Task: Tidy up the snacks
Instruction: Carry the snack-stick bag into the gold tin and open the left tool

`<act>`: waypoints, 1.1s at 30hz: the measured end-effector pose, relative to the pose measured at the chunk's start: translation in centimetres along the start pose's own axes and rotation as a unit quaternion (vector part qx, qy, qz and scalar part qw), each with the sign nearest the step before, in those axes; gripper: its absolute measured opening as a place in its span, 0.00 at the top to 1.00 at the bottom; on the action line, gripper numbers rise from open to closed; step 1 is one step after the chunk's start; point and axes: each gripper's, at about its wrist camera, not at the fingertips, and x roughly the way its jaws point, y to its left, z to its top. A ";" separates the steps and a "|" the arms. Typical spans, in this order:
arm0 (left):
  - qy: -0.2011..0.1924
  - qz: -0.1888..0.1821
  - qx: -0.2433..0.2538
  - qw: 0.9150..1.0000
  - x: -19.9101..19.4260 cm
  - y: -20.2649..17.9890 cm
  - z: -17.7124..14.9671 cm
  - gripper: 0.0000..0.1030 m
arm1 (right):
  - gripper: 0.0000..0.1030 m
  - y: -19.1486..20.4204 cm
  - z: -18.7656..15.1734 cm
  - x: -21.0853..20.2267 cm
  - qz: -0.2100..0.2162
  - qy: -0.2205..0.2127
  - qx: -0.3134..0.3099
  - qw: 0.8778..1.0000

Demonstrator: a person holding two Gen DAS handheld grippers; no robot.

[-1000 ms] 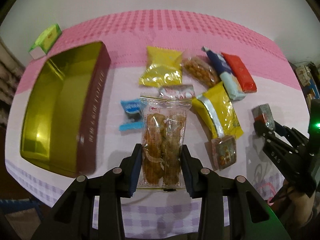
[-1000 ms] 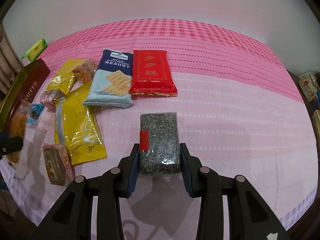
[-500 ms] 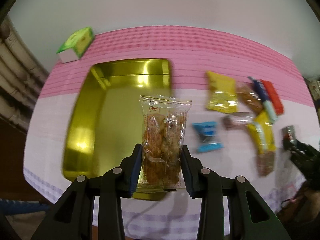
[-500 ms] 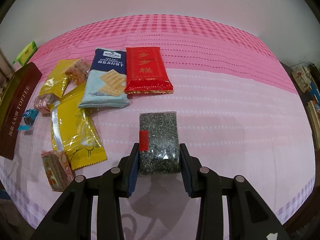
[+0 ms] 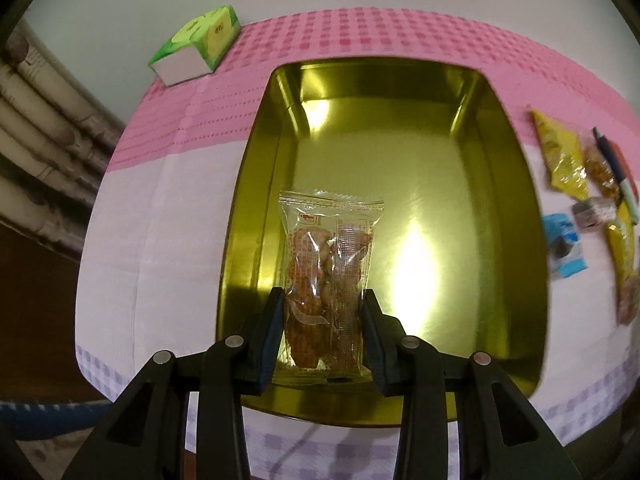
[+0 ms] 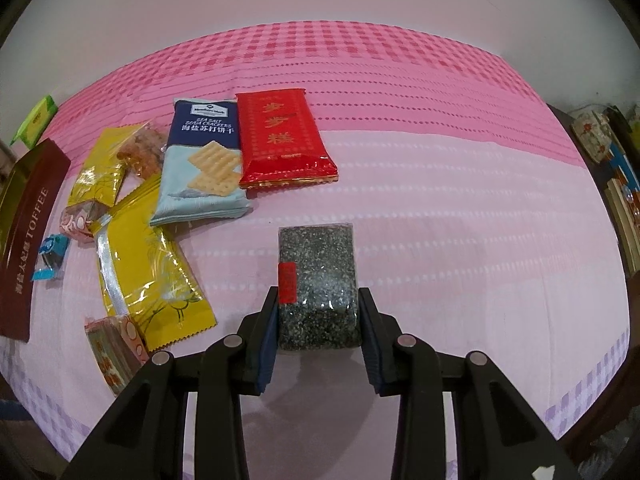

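Clear packet — between left tongs

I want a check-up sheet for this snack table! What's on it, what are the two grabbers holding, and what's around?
Surface: pink checked tablecloth.
Job's things: gold tin, nothing lying inside; red packet, cracker pack, yellow packets and small sweets beside the tin.
Clutter: green box at the far edge.
Grippers: left gripper shut on clear fried-snack bag above the tin; right gripper shut on dark seed block.
Cables: nothing seen.
Surroundings: pale wall, pipes.
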 end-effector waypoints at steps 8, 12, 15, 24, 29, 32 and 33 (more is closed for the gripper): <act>0.015 0.001 0.012 1.000 1.4 0.2 -1.0 0.63 | 0.68 0.2 -0.2 -1.3 -0.012 -0.005 0.023 1.000; 0.019 -0.003 0.008 1.000 1.9 0.5 -1.1 0.63 | 0.68 1.0 -0.1 -3.0 -0.011 -0.019 0.026 0.999; 0.021 -0.004 0.006 1.000 2.0 0.7 -1.0 0.63 | 0.68 2.2 0.2 -4.4 -0.005 -0.033 0.024 0.999; 0.009 -0.010 -0.023 1.000 2.0 1.3 -1.1 0.61 | 0.69 6.1 0.9 -6.7 0.016 -0.060 -0.003 0.998; -0.011 -0.026 -0.032 0.999 1.0 1.5 -1.2 0.55 | 0.69 8.0 0.7 -7.7 0.036 -0.073 -0.025 0.996; -0.025 -0.025 -0.029 0.999 0.3 1.2 -1.1 0.52 | 0.69 9.5 0.7 -8.0 0.048 -0.079 -0.042 0.995; -0.030 -0.024 -0.027 0.999 0.0 1.1 -1.1 0.51 | 0.69 10.1 0.6 -8.1 0.051 -0.080 -0.048 0.994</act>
